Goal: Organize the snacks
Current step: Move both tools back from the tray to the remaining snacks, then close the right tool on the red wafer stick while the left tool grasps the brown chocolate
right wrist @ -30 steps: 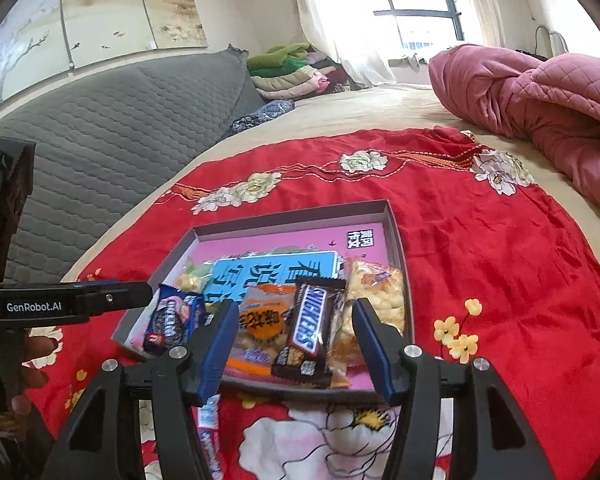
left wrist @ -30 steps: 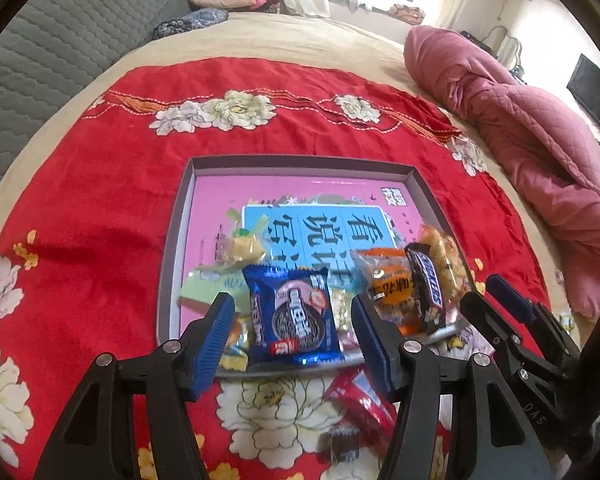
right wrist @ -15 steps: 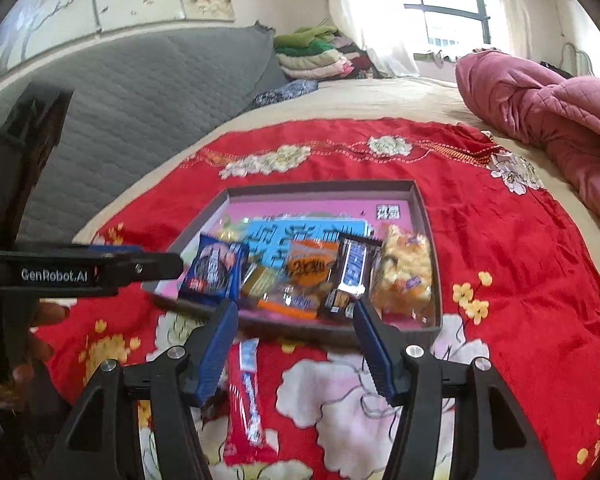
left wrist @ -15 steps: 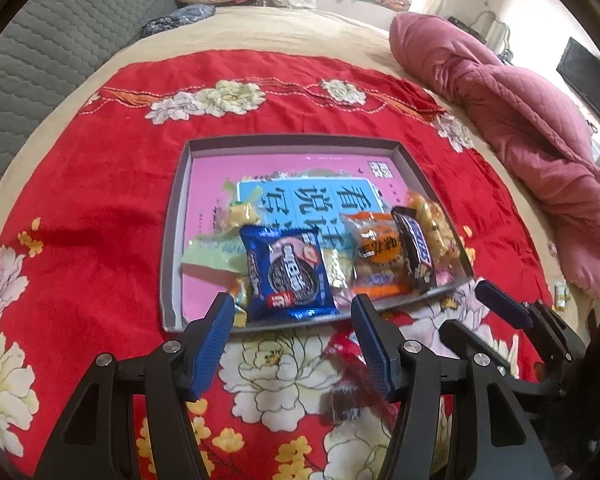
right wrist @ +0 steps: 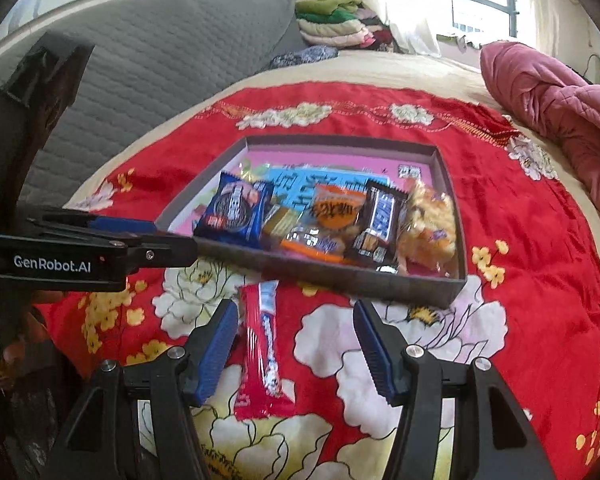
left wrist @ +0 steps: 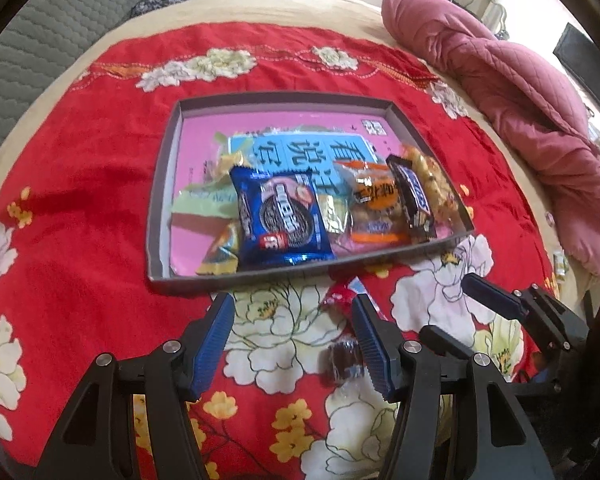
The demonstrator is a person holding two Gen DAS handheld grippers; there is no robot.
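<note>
Both tools stand open and hold nothing. The right tool (right wrist: pixel 294 342) hangs over a long red snack bar (right wrist: pixel 260 348) lying on the red flowered cloth (right wrist: pixel 540 240), just outside the gray tray (right wrist: pixel 340 274). The left tool (left wrist: pixel 292 340) hangs beside it. A blue cookie pack (left wrist: pixel 278 216) lies inside the tray.

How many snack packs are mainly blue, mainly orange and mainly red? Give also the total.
Blue pack: 1
Orange pack: 1
Red pack: 1
Total: 3
</note>
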